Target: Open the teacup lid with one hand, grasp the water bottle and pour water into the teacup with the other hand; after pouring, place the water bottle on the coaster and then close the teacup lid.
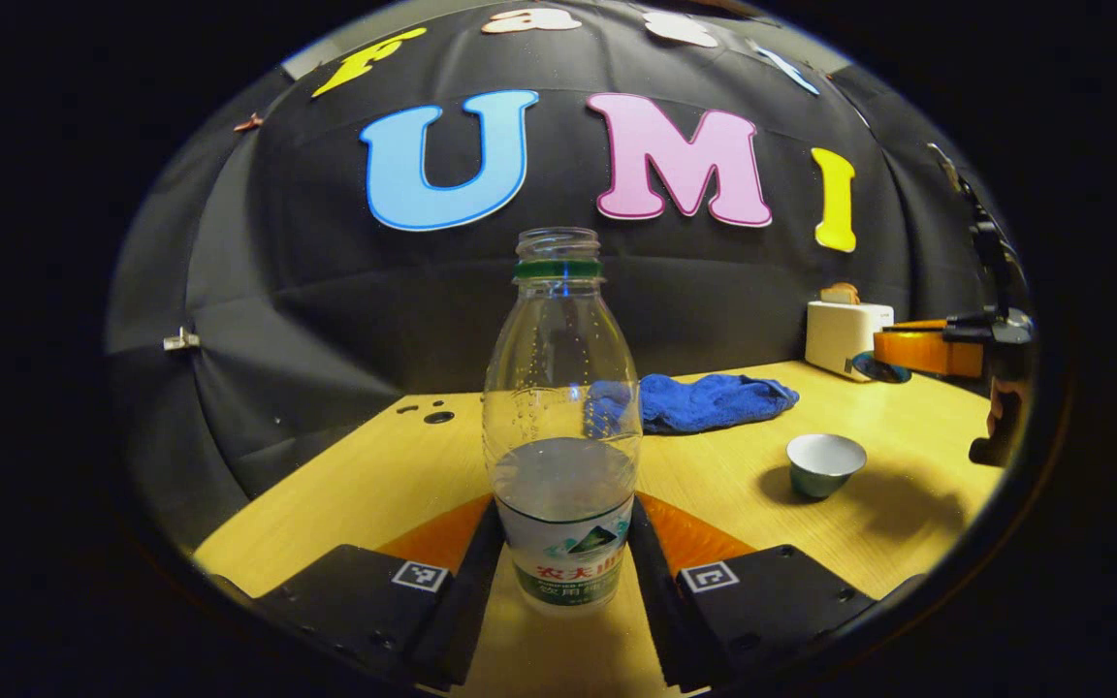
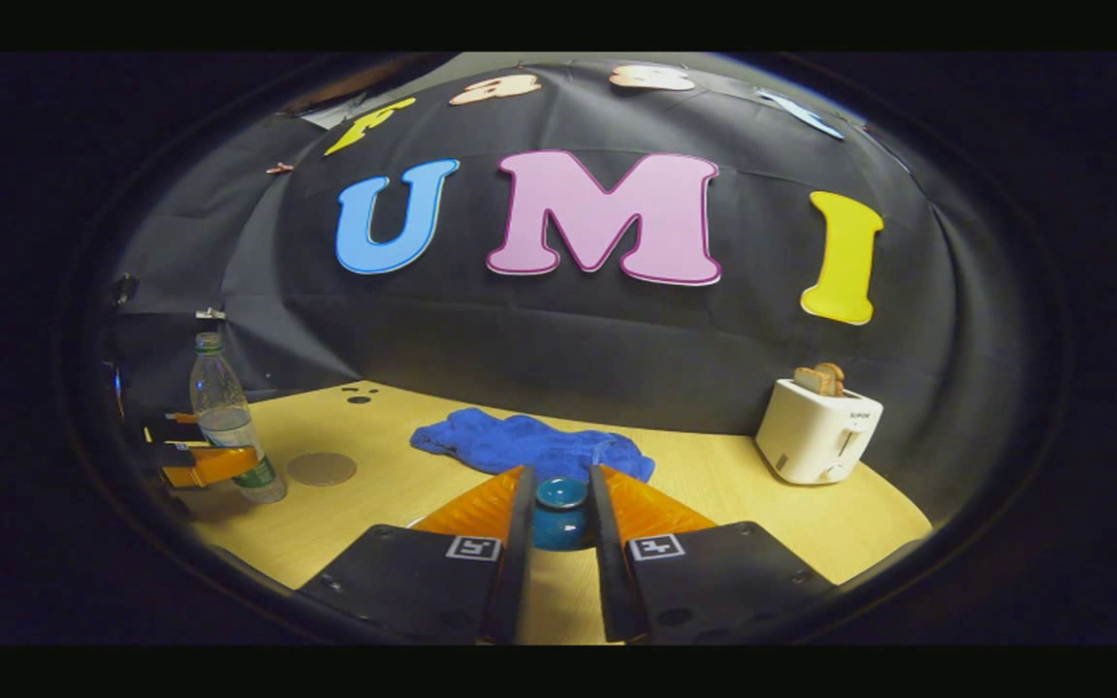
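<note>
The pale wooden table [image 1: 374,475] runs up to the black cloth wall, its near edge cut off in both views. On it, far right in the right gripper view, stands a white toaster [image 2: 818,431] with browned slices poking out of its slots, and mid-table lies a crumpled blue cloth [image 2: 534,444], partly hidden behind the clear plastic water bottle [image 1: 563,417] in the left gripper view. That bottle, uncapped, with a green neck ring and about half full, stands upright between the fingers of the left gripper [image 1: 563,572], which press on its labelled lower part from both sides; its base is hard to make out. The right gripper [image 2: 560,523] holds narrow on the small teal teacup lid [image 2: 560,496], whose lower half is hidden between the fingers. The open teal teacup with white inside [image 1: 825,463] sits alone, well apart from the bottle. A round brown coaster [image 2: 322,468] lies just beside the bottle.
</note>
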### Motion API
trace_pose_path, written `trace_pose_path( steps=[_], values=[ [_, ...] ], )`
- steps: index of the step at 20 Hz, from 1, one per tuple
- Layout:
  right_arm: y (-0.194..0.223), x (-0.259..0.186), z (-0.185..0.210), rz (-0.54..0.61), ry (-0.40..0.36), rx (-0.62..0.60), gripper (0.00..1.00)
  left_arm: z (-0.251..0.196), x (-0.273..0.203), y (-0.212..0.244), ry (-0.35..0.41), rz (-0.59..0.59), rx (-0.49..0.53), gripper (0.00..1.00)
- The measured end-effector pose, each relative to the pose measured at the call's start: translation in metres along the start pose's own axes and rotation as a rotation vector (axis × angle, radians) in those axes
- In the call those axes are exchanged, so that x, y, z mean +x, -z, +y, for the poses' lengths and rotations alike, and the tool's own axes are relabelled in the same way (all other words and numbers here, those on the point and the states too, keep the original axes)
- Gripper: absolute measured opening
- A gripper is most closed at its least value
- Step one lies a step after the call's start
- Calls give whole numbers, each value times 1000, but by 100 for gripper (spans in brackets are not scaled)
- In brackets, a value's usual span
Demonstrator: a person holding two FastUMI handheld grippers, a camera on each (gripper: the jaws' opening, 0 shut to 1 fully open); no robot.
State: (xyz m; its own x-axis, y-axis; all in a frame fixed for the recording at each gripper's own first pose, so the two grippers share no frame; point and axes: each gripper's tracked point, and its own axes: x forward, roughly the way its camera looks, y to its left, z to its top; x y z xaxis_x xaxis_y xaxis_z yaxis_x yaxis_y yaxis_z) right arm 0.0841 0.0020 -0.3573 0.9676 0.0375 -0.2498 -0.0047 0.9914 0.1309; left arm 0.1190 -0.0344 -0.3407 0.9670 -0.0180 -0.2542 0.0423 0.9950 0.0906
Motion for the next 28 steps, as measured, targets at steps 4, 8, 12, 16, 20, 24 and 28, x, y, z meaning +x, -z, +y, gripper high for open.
trace_pose_path(
  steps=[4,8,12,16,20,24,28],
  values=[
    [0,-4,-4,-5,10,13,33,-7,10,-12,-3,3,209,71],
    [-1,-9,-12,-12,22,-10,33,-30,24,-13,59,32,359,70],
    [-3,-15,-21,-21,30,-35,33,-58,32,-3,127,83,489,69],
    [-3,-22,-35,-29,45,-51,38,-75,39,-5,172,94,650,69],
    [-2,-30,-49,-34,61,-60,33,-82,46,-16,157,78,839,69],
    [0,-36,-60,-39,73,-53,33,-87,48,-15,170,74,973,69],
    [1,-41,-69,-43,81,-60,33,-93,55,-10,188,113,1077,69]
  ],
)
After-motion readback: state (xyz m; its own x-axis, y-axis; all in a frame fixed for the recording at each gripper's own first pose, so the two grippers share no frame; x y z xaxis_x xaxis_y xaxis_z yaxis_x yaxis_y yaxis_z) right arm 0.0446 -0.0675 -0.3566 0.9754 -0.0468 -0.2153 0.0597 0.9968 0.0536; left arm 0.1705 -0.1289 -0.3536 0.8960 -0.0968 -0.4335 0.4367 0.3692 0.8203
